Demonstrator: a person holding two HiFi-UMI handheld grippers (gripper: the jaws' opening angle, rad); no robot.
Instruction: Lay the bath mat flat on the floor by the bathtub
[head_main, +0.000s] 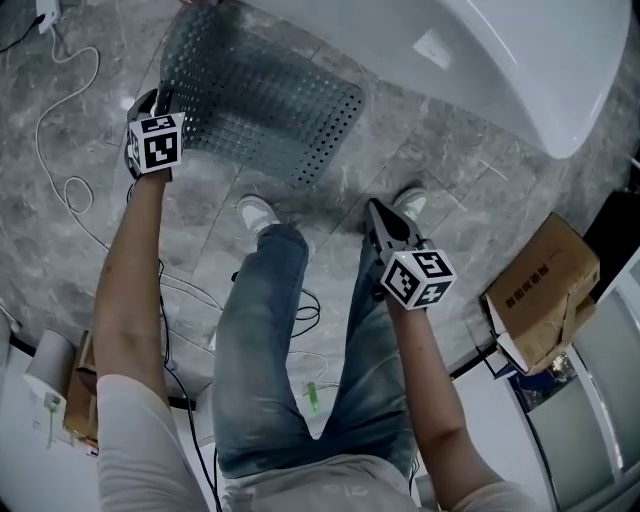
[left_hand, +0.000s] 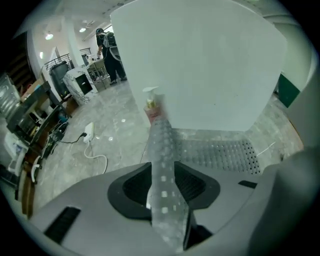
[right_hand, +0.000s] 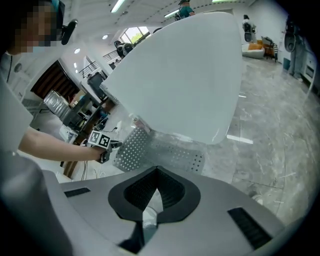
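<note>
The translucent grey bath mat, dotted with holes, lies on the stone floor beside the white bathtub. My left gripper is at the mat's left edge, which is lifted. In the left gripper view a folded strip of that edge runs up between the parted jaws of the left gripper, and the rest of the mat spreads flat before the tub. My right gripper hangs shut and empty over the person's right shoe, short of the mat. Its jaws meet in its own view.
A cardboard box stands on the floor at the right. White cables and a power strip lie left of the mat. A pump bottle stands by the tub's end. The person's shoes stand just short of the mat.
</note>
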